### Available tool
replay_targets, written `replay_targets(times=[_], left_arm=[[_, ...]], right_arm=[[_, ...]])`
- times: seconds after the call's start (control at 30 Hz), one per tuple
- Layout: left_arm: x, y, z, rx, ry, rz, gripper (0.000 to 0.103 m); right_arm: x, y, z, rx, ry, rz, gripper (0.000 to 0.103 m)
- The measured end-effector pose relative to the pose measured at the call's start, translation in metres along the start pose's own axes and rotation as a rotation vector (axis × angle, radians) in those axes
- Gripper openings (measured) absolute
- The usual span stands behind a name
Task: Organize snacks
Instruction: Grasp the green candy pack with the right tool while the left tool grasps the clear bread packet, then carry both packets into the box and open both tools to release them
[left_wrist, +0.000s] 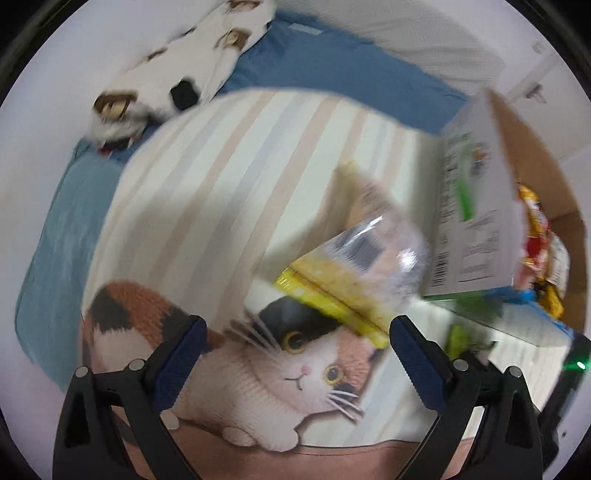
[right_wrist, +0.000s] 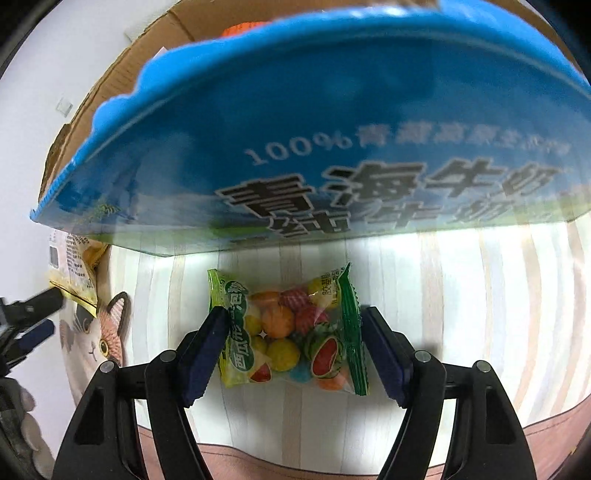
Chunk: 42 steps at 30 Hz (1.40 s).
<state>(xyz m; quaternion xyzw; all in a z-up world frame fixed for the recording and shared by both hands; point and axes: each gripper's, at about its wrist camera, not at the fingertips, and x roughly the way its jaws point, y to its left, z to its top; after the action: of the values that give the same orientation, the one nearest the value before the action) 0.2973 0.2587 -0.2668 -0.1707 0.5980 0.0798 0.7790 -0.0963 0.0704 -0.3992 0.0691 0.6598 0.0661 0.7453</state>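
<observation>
In the right wrist view a green candy bag (right_wrist: 288, 332) full of coloured balls lies flat on the striped cat-print cloth (right_wrist: 461, 295). My right gripper (right_wrist: 295, 354) straddles it, one pad at each end of the bag, and the bag is not squeezed. In the left wrist view my left gripper (left_wrist: 295, 354) stands open above the cloth (left_wrist: 207, 192), with nothing between its fingers. Just beyond its fingertips lies a clear and yellow snack bag (left_wrist: 354, 273). The same snack bag (right_wrist: 74, 280) shows at the left of the right wrist view, next to the left gripper (right_wrist: 37, 319).
A cardboard box (left_wrist: 532, 155) with several snack packs inside stands at the right, its printed white flap (left_wrist: 476, 206) raised. Its blue flap (right_wrist: 332, 129) hangs over the candy bag. Behind are a blue sheet (left_wrist: 332, 66) and a patterned pillow (left_wrist: 184, 62).
</observation>
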Motion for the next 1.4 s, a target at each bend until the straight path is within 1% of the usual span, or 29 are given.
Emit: replay_targets(times=[0.13,0.23,0.3,0.4,0.5,0.53,0.57,0.6,0.63,0.73,0.87,0.97,1.1,1.2,1.3,1.4], left_arm=[[-0.012,-0.024,0.014,0.12,-0.032,0.034,0.101],[-0.002,-0.045,0.03,0.207,-0.005,0.051,0.101],[0.012,-0.055,0.037,0.273,0.027,0.094,0.101],[0.028,-0.064,0.044,0.329,0.063,0.124,0.101],[0.035,-0.068,0.044,0.368,0.066,0.127,0.101],[0.035,-0.071,0.045,0.376,0.063,0.12,0.093],[0.037,-0.072,0.045,0.382,0.066,0.115,0.083],[0.039,-0.072,0.045,0.383,0.074,0.117,0.058],[0.042,-0.074,0.045,0.384,0.094,0.113,0.054],[0.039,-0.073,0.039,0.386,0.083,0.117,0.053],[0.03,-0.064,0.018,0.352,0.092,0.084,0.053],[0.021,-0.055,-0.012,0.318,0.104,0.067,0.053],[0.01,-0.043,-0.065,0.271,0.135,0.039,0.053],[0.008,-0.036,-0.09,0.231,0.152,0.022,0.053],[0.014,-0.033,-0.102,0.198,0.163,0.024,0.054],[0.025,-0.03,-0.103,0.188,0.183,0.04,0.055]], right_arm=[[0.002,-0.003,0.001,0.012,0.013,0.01,0.077],[0.003,-0.003,0.002,0.016,0.019,0.005,0.077],[0.001,-0.001,0.005,0.019,0.023,0.002,0.077],[0.0,0.0,0.012,0.018,0.029,-0.003,0.077],[-0.003,0.004,0.014,0.014,0.031,-0.006,0.077],[-0.002,0.005,0.014,0.012,0.032,-0.009,0.077],[-0.001,0.006,0.015,0.01,0.033,-0.013,0.077],[-0.001,0.006,0.015,0.007,0.034,-0.017,0.076],[-0.001,0.008,0.015,0.005,0.034,-0.019,0.076],[0.0,0.012,0.013,-0.008,0.038,-0.022,0.074],[0.002,0.007,0.005,-0.024,0.061,-0.014,0.073],[-0.003,0.002,-0.007,-0.033,0.089,-0.001,0.072],[-0.013,-0.011,-0.037,-0.04,0.145,0.013,0.072],[-0.017,-0.02,-0.057,-0.035,0.18,0.024,0.072],[-0.016,-0.021,-0.068,-0.035,0.195,0.024,0.072],[-0.012,-0.018,-0.071,-0.037,0.202,0.011,0.073]])
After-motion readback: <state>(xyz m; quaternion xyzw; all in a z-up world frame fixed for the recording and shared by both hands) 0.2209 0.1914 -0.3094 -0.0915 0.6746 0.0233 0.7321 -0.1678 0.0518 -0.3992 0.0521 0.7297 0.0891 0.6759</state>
